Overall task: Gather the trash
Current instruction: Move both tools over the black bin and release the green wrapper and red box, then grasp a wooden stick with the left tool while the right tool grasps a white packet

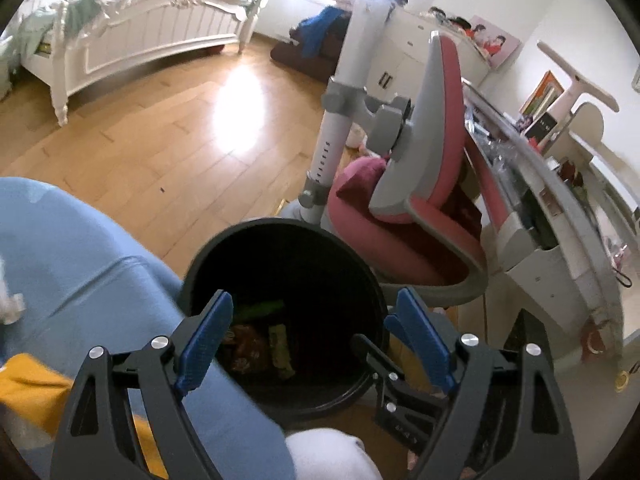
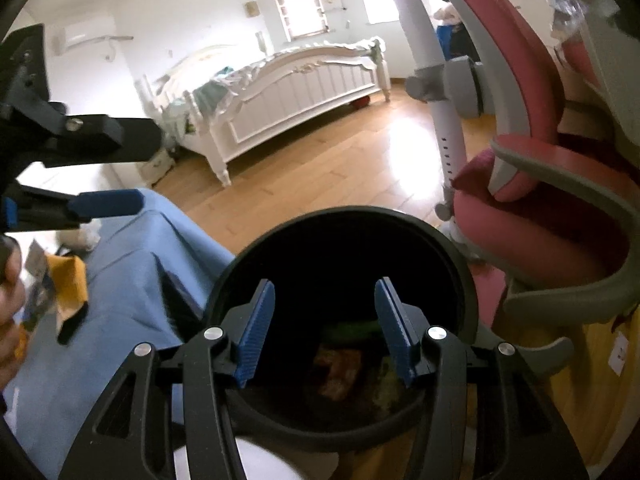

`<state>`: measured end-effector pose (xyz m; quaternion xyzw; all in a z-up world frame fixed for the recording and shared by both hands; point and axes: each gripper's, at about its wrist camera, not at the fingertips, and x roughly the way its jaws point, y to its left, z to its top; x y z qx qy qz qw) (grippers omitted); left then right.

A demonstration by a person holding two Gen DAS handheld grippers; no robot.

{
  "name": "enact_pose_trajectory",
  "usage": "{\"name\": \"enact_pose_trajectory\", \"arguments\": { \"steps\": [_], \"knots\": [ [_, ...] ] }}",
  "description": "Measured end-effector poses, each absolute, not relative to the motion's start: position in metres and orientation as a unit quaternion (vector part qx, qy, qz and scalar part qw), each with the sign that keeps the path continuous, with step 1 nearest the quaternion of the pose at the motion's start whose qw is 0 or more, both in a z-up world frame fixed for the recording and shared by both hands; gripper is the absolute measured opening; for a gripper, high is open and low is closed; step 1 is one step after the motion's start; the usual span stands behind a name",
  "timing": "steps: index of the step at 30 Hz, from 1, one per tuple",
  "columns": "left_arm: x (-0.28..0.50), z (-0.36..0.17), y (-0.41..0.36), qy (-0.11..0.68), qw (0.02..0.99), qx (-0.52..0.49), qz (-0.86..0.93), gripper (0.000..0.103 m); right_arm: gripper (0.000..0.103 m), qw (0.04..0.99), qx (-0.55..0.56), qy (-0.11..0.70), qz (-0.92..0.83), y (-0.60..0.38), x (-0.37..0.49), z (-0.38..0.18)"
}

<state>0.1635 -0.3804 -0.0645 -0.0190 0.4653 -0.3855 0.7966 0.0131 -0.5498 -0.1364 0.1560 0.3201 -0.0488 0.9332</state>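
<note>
With both your left gripper (image 1: 308, 340) and right gripper (image 2: 325, 330) hanging empty, jaws parted, over the round black plastic bin (image 2: 460, 264), collected wrappers (image 1: 256, 350) lie straight below the fingers, the right gripper centred on the mouth.

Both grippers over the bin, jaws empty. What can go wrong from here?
1. The left gripper and right gripper hang open over the same black bin; the right one's finger sits beside the left's right pad, so they may clash when pulling out.
2. The pink chair stands close behind the bin; a swing that way may hit it.
3. The blue cloth reaches the bin's rim and could snag a finger.
</note>
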Motion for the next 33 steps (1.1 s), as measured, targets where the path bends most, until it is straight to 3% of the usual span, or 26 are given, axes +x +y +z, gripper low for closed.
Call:
{"name": "enact_pose_trajectory", "arguments": {
  "steps": [3, 6, 13, 22, 27, 28, 29, 30, 32, 33],
  "knots": [
    [0.162, -0.05, -0.351, 0.454, 0.811, -0.032, -0.369, 0.084, 0.054, 0.936, 0.151, 0.316, -0.024, -0.533, 0.017, -0.123],
    [0.163, -0.04, -0.313, 0.445, 0.827, -0.047, -0.34, 0.084, 0.062, 0.942, 0.138, 0.307, 0.013, -0.506, 0.023, -0.104],
    [0.181, -0.03, -0.167, 0.419, 0.875, -0.129, -0.206, 0.084, 0.069, 0.945, 0.077, 0.295, 0.118, -0.414, 0.049, -0.062],
    [0.225, -0.071, -0.005, 0.417, 0.877, -0.234, -0.057, 0.084, 0.08, 0.927, -0.035, 0.298, 0.226, -0.28, 0.09, -0.038],
    [0.256, -0.089, 0.011, 0.431, 0.862, -0.251, -0.091, 0.083, 0.08, 0.916, -0.047, 0.329, 0.224, -0.24, 0.116, -0.046],
    [0.261, -0.091, 0.014, 0.432, 0.862, -0.25, -0.092, 0.082, 0.073, 0.914, -0.042, 0.334, 0.225, -0.237, 0.12, -0.048],
    [0.265, -0.092, 0.017, 0.432, 0.862, -0.248, -0.091, 0.079, 0.06, 0.913, -0.04, 0.341, 0.221, -0.234, 0.124, -0.049],
    [0.27, -0.094, 0.018, 0.432, 0.862, -0.247, -0.092, 0.073, 0.059, 0.913, -0.042, 0.346, 0.212, -0.232, 0.127, -0.049],
    [0.279, -0.102, 0.016, 0.447, 0.854, -0.245, -0.103, 0.038, 0.055, 0.914, -0.042, 0.346, 0.207, -0.226, 0.13, -0.049],
    [0.28, -0.106, 0.016, 0.454, 0.85, -0.242, -0.11, 0.028, 0.054, 0.915, -0.039, 0.345, 0.207, -0.226, 0.13, -0.051]
  ]
}}
